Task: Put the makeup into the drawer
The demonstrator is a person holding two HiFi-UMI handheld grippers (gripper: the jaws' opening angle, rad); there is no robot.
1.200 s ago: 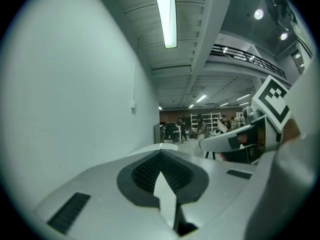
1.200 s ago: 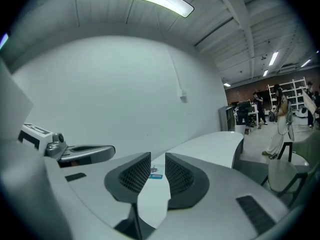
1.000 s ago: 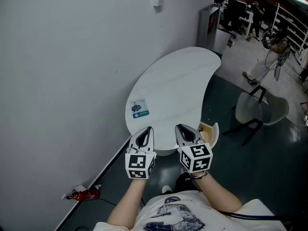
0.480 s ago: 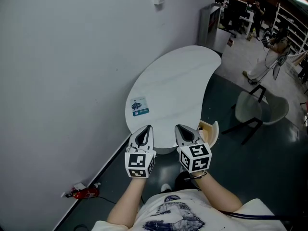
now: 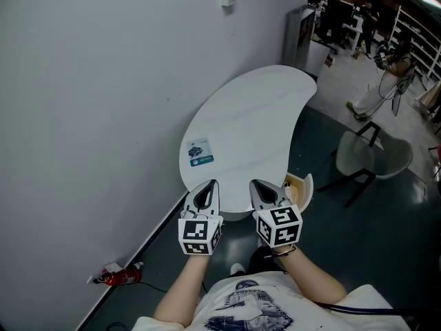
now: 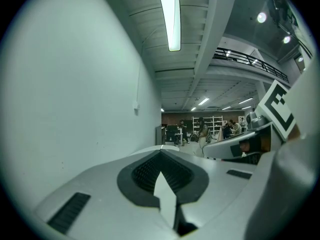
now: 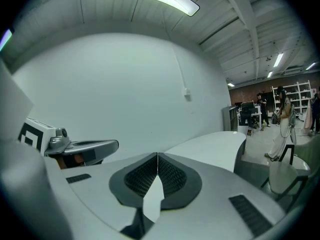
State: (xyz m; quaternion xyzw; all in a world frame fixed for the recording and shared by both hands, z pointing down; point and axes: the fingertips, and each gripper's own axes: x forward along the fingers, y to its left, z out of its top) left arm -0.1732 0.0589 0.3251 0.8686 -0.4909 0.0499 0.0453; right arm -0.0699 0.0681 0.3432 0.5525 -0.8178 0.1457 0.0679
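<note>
A small blue-and-white makeup packet (image 5: 200, 154) lies flat on the near left part of the white curved table (image 5: 255, 116). At the table's near right side an open drawer (image 5: 301, 187) juts out, showing a light wooden inside. My left gripper (image 5: 209, 185) hovers shut at the table's near edge, just below the packet and apart from it. Beside it, my right gripper (image 5: 258, 183) is also shut, left of the drawer, with nothing held. Each gripper view shows its own jaws pressed together: left gripper (image 6: 161, 151), right gripper (image 7: 158, 155).
A grey wall (image 5: 103, 81) runs along the table's left side. A pale chair (image 5: 375, 158) stands on the dark floor to the right. A red object (image 5: 124, 278) with a cable lies by the wall at the lower left. People and shelves are far behind.
</note>
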